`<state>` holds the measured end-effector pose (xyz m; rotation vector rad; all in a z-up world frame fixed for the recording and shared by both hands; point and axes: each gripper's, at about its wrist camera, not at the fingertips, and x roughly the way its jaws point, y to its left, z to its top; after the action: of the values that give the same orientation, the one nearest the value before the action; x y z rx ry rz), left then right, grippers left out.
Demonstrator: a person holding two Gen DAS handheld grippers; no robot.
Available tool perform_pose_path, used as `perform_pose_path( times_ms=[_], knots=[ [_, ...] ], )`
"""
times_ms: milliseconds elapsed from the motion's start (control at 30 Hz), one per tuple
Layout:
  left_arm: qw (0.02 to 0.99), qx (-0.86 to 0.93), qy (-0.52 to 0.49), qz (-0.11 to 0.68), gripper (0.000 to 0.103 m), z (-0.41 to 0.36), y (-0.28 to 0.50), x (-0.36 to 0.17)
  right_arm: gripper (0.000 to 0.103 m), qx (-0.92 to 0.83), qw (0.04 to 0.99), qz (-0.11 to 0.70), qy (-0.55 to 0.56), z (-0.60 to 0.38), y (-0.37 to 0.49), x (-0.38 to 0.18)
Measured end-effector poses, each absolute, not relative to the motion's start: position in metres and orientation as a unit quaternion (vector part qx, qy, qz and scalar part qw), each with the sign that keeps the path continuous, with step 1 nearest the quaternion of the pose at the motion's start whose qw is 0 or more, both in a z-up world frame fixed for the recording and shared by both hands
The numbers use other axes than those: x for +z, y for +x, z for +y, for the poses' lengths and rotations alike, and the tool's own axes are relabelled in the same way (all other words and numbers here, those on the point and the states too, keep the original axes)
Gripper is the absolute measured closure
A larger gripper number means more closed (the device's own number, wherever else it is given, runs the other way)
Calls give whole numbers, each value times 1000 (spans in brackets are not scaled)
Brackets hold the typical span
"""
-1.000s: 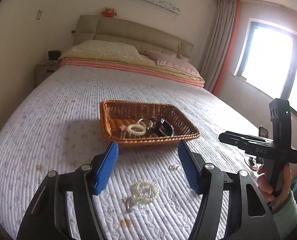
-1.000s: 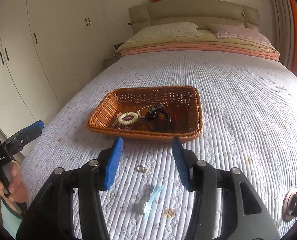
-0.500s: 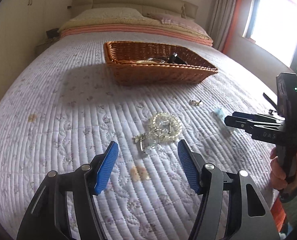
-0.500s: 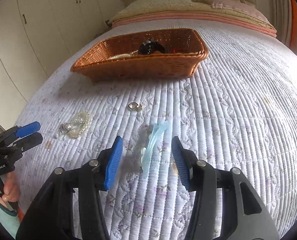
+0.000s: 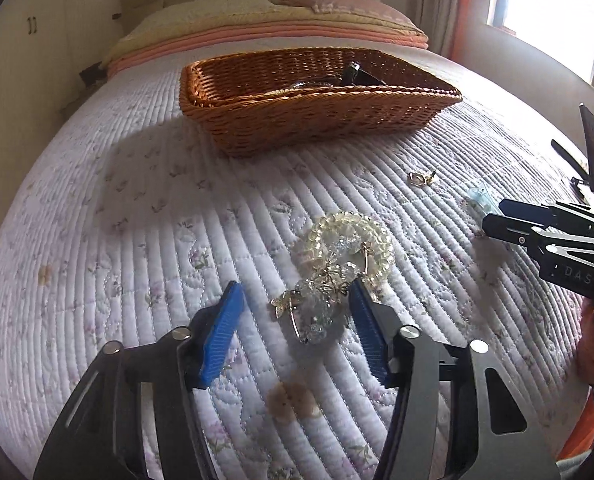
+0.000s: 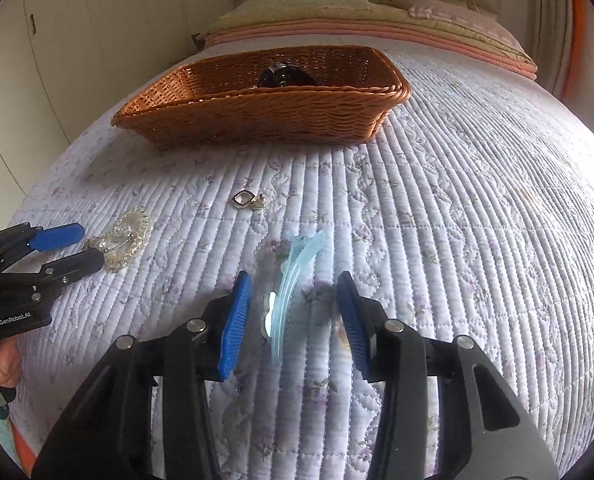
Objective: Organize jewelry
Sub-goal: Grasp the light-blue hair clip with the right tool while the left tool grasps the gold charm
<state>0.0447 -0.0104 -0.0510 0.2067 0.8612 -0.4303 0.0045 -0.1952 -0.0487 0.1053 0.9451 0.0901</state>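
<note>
A clear beaded bracelet with crystal charms point(image 5: 339, 256) lies on the quilted bed; it also shows in the right wrist view point(image 6: 127, 236). My left gripper point(image 5: 295, 332) is open, low over the bed, its jaws on either side of the charms. A pale blue hair clip point(image 6: 293, 280) lies on the quilt between the open jaws of my right gripper point(image 6: 295, 320); the clip shows small in the left wrist view point(image 5: 482, 197). A small gold earring point(image 6: 247, 200) lies between them and the wicker basket point(image 6: 265, 118), which holds a black item and other jewelry.
The basket point(image 5: 309, 114) sits mid-bed, beyond the loose pieces. Pillows and folded blankets point(image 5: 265, 20) are at the headboard. Wardrobes point(image 6: 77, 40) stand left, a window point(image 5: 557, 8) right. A tan stain point(image 5: 291, 398) marks the quilt near my left gripper.
Both grippers have dropped and moved forward. The left jaws now flank the bracelet's charms and the right jaws flank the hair clip. Both stay open.
</note>
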Motion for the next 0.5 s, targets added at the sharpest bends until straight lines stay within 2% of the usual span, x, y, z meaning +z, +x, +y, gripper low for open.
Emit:
perform_pose_path(
  times_ms=[33, 67, 100, 167, 200, 267, 500],
  knots=[
    [882, -203, 107, 411, 70, -13, 43, -51, 70, 44, 888, 454, 48, -194, 4, -49],
    [883, -201, 110, 409, 81, -13, 42, -51, 76, 43, 889, 453, 45, -194, 4, -49],
    [885, -201, 109, 407, 87, -12, 39, -50, 82, 43, 890, 451, 45, -193, 4, -48],
    [885, -205, 92, 406, 91, -8, 37, -48, 89, 46, 891, 449, 49, -194, 3, -48],
    [886, -208, 83, 405, 93, -5, 35, -47, 94, 48, 891, 448, 51, -194, 3, -48],
    [888, -214, 62, 402, 95, 1, 30, -45, 96, 49, 892, 446, 56, -196, 2, -47],
    [890, -254, -27, 379, 96, 22, 17, -30, 96, 64, 901, 425, 59, -197, -10, -39]
  ],
)
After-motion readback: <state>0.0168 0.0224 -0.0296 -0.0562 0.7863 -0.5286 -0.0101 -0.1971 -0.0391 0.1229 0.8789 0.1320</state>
